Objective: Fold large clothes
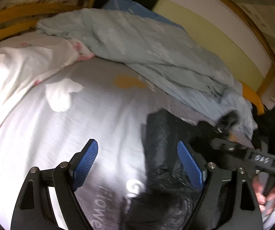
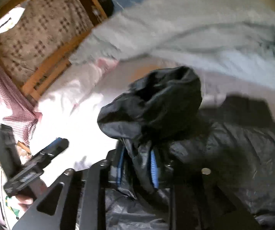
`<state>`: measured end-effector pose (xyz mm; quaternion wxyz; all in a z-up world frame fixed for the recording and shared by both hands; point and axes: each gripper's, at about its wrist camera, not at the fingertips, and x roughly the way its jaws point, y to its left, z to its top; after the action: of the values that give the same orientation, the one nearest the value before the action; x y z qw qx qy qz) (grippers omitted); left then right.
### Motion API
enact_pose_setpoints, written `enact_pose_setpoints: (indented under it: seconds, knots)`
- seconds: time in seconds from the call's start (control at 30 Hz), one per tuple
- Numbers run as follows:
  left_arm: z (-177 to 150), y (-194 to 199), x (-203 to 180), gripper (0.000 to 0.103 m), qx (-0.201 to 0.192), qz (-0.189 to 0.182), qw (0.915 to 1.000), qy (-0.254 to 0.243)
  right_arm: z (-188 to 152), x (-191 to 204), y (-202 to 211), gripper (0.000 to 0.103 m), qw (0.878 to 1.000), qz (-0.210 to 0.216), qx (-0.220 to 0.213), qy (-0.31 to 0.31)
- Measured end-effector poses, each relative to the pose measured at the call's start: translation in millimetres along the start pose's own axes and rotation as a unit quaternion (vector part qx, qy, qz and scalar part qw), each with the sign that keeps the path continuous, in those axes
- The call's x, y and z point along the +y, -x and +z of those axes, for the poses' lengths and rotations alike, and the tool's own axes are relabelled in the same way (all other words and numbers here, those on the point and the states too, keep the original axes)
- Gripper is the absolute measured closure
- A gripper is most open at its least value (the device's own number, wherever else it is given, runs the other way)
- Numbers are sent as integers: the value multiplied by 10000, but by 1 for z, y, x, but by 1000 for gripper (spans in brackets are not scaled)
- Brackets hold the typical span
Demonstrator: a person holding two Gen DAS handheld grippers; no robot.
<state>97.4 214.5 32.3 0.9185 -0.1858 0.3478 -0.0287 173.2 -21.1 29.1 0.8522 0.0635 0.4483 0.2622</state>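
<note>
Two grippers over bed sheet (image 1: pixel 79 118): left gripper (image 1: pixel 139 161) jaws apart, empty; right gripper (image 2: pixel 137 164) clamped on black jacket (image 2: pixel 156 99) (hood, prob.; blurry).

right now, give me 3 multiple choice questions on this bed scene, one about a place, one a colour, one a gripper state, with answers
1. Where does the pale green-grey quilt lie?
A. bunched on the bed, beyond the black jacket
B. on the floor
C. hung on the wooden bed frame

2. What colour are the pads on the left gripper?
A. red
B. blue
C. white

3. What state is the right gripper in?
A. wide open over bare sheet
B. out of view
C. shut on a fold of the black jacket

Answers:
1. A, the left wrist view shows it heaped across the far side of the printed sheet.
2. B, both ribbed pads show blue, standing apart and empty.
3. C, black fabric is pinched between its blue pads and lifted above the bed.
</note>
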Motion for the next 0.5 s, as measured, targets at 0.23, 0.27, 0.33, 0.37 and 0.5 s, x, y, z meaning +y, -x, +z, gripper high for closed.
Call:
enact_pose_setpoints:
  seconds: [0.23,0.27,0.33,0.37,0.5]
  knots:
    - [-8,-9,-25,19,154,-207,9991,-333,-8,-11,41,12,9985,-106,-538,79]
    - [-10,-9,-29,19,146,-197,9989,-394,-6,-18,54,12,9981,-96,-610,-41]
    - [-12,-12,-37,19,132,-266,9980,-553,-10,-31,74,12,9970,-272,-712,-145]
    - [-14,-14,-41,19,119,-297,9976,-611,-10,-35,81,12,9961,-427,-751,-156]
    - [-13,-31,-64,20,-7,-386,9946,-960,-33,-70,116,12,9877,-1124,-1049,-301]
